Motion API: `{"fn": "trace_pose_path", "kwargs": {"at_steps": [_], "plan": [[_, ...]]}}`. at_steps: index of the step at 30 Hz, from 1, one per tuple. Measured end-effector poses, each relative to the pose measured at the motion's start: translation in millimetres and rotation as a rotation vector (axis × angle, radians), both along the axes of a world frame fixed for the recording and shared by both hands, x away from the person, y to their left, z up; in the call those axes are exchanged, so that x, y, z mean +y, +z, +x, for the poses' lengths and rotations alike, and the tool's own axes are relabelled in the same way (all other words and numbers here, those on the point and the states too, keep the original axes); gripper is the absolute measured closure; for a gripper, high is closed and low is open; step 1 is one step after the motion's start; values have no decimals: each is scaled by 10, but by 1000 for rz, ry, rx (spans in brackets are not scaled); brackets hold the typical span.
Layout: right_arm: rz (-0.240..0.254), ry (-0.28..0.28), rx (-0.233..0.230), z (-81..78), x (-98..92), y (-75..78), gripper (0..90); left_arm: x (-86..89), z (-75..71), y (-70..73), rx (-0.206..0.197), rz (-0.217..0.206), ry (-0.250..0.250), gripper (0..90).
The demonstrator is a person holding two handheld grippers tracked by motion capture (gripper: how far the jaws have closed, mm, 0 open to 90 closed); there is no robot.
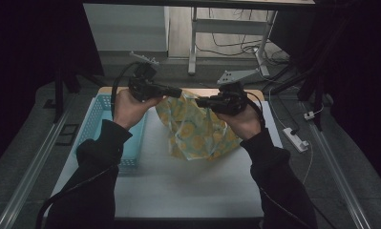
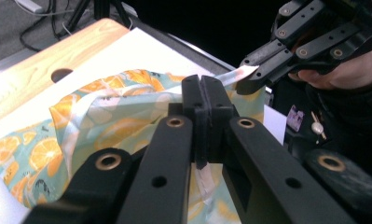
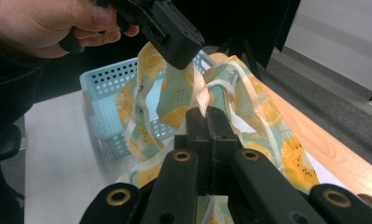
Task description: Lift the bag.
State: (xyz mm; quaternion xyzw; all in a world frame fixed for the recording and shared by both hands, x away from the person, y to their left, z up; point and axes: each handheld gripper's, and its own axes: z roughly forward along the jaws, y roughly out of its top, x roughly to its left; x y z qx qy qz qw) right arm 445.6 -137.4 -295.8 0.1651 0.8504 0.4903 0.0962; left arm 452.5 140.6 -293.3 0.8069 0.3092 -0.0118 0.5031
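Two grippers, left (image 1: 177, 91) and right (image 1: 200, 101), pinch closed on a crumpled orange-slice-print teal cloth (image 1: 197, 131) hanging below their fingertips over the white table (image 1: 188, 186), probably in a dim room.

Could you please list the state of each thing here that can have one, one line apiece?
Left gripper: shut on the cloth, its fingers pressed together on an edge.
Right gripper: shut on the cloth, raised beside the left one.
Cloth: orange-slice print, lifted by its top edge, hanging crumpled, lower part resting on the table.
Basket: light blue, upright on the table; contents cannot be told.
Table: white sheet over it, wooden edge showing at the far side.
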Motion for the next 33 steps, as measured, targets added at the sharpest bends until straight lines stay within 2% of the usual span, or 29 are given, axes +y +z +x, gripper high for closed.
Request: {"fn": "trace_pose_path", "kwargs": {"at_steps": [7, 11, 19, 33], "plan": [[9, -8, -13, 39, 24, 185, 900, 5, 45, 214, -23, -7, 20, 896], [16, -17, -26, 44, 52, 306, 900, -1, 97, 317, -25, -26, 32, 896], [35, -30, -55, 61, 110, 530, 900, 15, 167, 589, -60, -46, 64, 896], [55, -70, -123, 46, 79, 895, 900, 56, 189, 856, -101, -66, 93, 896]]}}
